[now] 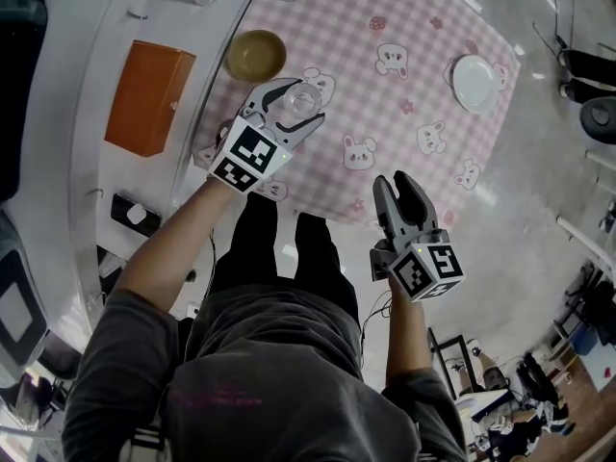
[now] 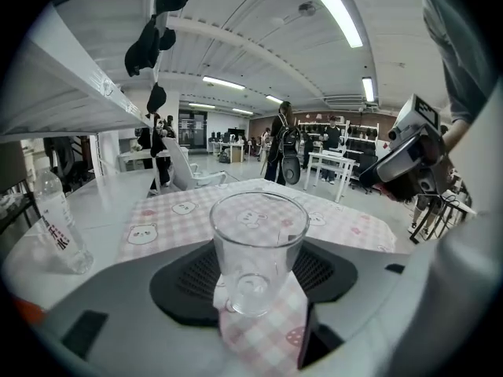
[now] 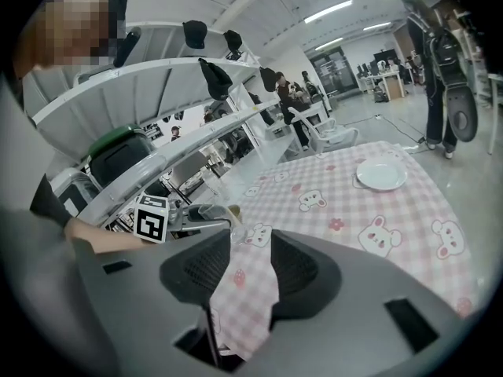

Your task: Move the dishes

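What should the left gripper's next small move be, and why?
Probably carry the glass upright and level, away from the bowl. The left gripper looks closed on the glass's sides, the bowl sits close beside it, and the right gripper is open and empty, well apart from both.

Our left gripper [image 1: 292, 115] has its jaws round a clear drinking glass [image 1: 299, 101]; a round olive bowl [image 1: 255, 55] sits just beyond them on the pink checked tabletop [image 1: 409, 32].
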A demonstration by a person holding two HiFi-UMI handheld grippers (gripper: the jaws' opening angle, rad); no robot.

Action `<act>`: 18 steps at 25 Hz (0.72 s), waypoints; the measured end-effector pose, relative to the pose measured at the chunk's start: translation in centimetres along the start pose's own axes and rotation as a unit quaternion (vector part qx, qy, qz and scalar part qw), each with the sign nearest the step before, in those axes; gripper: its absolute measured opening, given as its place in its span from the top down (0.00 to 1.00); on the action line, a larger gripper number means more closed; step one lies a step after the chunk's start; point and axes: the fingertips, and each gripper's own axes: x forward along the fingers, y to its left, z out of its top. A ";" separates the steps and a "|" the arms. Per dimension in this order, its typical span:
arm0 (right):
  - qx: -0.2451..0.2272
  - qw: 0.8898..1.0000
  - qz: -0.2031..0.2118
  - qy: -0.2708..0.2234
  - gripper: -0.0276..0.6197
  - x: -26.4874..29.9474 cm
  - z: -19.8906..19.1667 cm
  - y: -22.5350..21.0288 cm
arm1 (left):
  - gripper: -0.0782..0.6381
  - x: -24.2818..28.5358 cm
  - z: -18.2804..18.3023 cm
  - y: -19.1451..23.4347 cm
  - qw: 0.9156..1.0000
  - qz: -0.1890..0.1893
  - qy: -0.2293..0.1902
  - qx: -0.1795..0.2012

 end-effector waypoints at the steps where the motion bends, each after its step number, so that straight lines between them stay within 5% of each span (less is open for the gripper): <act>1: -0.001 1.000 0.002 0.002 0.71 0.2 0.0 0.2 | 0.51 -0.3 -0.2 0.2 1.000 0.003 0.001 -0.002; 18: -0.015 0.999 0.023 0.032 0.71 3.2 -2.3 2.4 | 0.51 -2.2 -5.1 1.8 0.999 0.025 0.011 -0.031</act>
